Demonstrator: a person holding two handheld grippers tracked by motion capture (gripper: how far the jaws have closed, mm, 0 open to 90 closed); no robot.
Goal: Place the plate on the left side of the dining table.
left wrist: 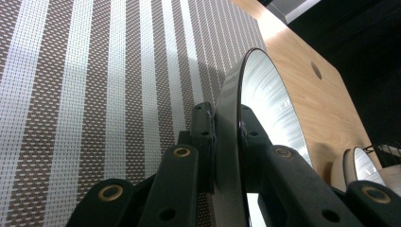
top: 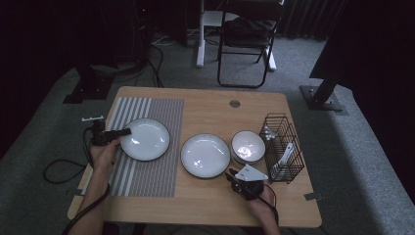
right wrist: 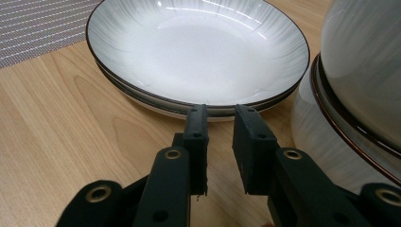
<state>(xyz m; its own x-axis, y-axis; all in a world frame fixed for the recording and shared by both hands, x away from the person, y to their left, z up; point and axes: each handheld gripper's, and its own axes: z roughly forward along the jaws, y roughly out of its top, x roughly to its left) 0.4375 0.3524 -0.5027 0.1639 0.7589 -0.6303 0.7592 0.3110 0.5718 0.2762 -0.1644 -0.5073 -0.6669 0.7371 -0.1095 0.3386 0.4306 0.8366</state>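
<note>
My left gripper [top: 111,133] pinches the rim of a white plate [top: 145,139], one jaw on each side of the edge, as my left gripper view shows. The plate sits on the striped placemat [top: 147,171] at the left of the wooden table [top: 205,200]. My right gripper [top: 234,177] has its jaws a little apart with nothing between them. It rests low near the table's front edge, just in front of a stack of white plates [top: 205,155] in the middle. Its tips almost reach the stack's rim [right wrist: 208,109]. Right beside that stack are stacked white bowls [top: 248,146]. Next to the bowls stands a black wire basket [top: 284,147] with white spoons [top: 283,157] inside.
</note>
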